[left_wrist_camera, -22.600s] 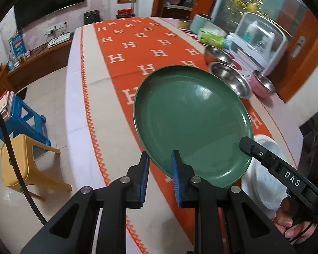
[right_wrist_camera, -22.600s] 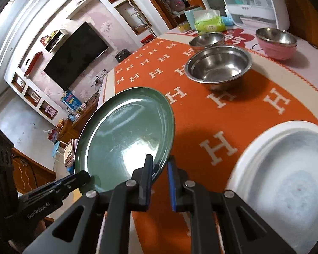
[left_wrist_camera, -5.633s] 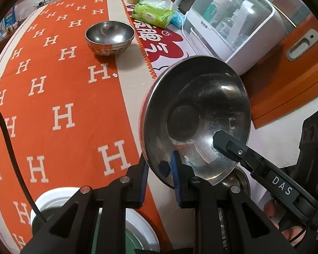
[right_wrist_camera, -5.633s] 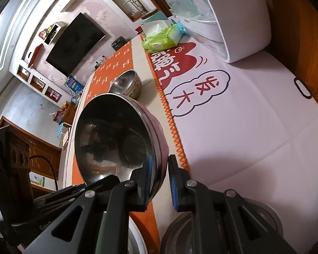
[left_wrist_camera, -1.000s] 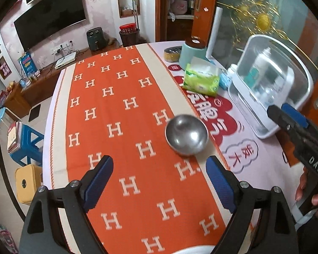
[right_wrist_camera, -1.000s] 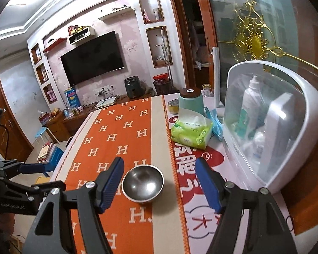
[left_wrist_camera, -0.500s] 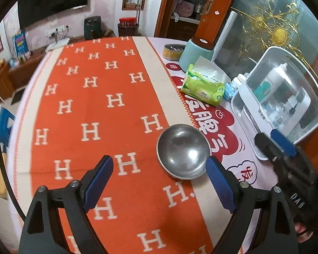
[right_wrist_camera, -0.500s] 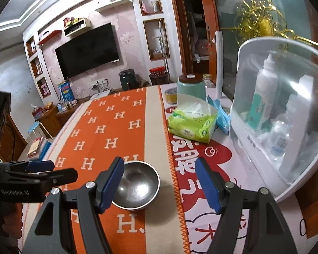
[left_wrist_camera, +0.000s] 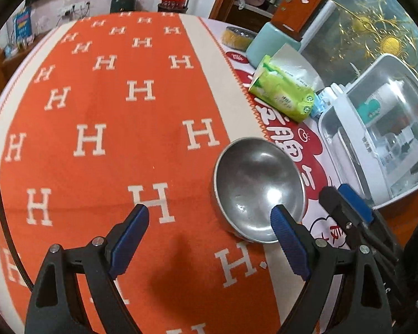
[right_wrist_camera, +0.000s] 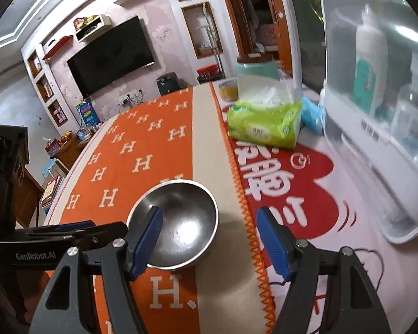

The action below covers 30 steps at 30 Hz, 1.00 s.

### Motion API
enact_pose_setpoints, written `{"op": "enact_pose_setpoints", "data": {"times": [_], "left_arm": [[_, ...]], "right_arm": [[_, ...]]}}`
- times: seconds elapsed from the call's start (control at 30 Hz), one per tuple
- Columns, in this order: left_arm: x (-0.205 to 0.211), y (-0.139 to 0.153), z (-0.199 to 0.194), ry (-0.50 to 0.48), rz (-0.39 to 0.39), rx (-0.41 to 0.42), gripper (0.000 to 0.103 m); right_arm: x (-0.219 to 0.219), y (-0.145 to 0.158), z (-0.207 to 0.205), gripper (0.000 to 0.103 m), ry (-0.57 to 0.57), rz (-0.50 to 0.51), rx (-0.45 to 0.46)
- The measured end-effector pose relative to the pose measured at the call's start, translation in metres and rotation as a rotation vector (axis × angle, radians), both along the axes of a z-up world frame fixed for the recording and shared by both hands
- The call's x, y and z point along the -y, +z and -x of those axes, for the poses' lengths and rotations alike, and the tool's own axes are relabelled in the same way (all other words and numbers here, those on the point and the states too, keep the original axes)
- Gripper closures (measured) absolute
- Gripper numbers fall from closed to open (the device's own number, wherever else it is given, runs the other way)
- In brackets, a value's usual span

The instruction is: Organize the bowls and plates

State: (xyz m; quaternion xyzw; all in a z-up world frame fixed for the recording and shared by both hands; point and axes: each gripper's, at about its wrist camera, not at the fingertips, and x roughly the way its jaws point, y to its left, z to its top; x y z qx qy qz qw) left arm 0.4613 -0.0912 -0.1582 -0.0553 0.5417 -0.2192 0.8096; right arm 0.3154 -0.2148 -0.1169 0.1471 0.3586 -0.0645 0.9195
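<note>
Both handheld tools are converging on a small round stainless-steel bowl point(left_wrist_camera: 257, 192) that is sitting upright on the table, at the right-hand margin of the orange H-patterned runner point(left_wrist_camera: 111, 139) where the beige border meets the white cloth with red characters point(right_wrist_camera: 278, 183). The left gripper point(left_wrist_camera: 209, 239) is spread wide and grasping nothing, its right blue pad overlapping the bowl's near rim in view while its left pad is hanging over the runner. The right gripper point(right_wrist_camera: 209, 239) is likewise released and empty, its left pad lying over the bowl's left rim (whether either pad is actually touching metal cannot be told). Judged from this layout, the step in hand is seizing the bowl by its rim. To do this well, one finger should be going inside the wall and one outside, straddling the thin edge squarely before closing, since polished steel is likely slipping under a shallow or skewed pinch. The green tissue pack point(right_wrist_camera: 262, 125) and the white lidded plastic container point(right_wrist_camera: 376, 139) are standing nearer the far right edge, apart from the bowl.
</note>
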Motion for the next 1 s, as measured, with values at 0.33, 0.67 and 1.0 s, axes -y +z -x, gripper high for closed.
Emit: {"op": "enact_pose_setpoints", "data": {"times": [0.33, 0.67, 1.0], "left_arm": [[0.006, -0.023, -0.002, 0.003, 0.027, -0.055, 0.030], [0.007, -0.032, 0.004, 0.004, 0.072, -0.084, 0.046], [0.008, -0.038, 0.010, -0.017, 0.096, -0.121, 0.079]], "right_arm": [[0.005, -0.023, -0.002, 0.033, -0.025, -0.055, -0.042], [0.004, -0.031, -0.001, 0.049, -0.024, -0.108, -0.073], [0.005, -0.044, 0.000, 0.072, -0.017, -0.215, -0.122]]}}
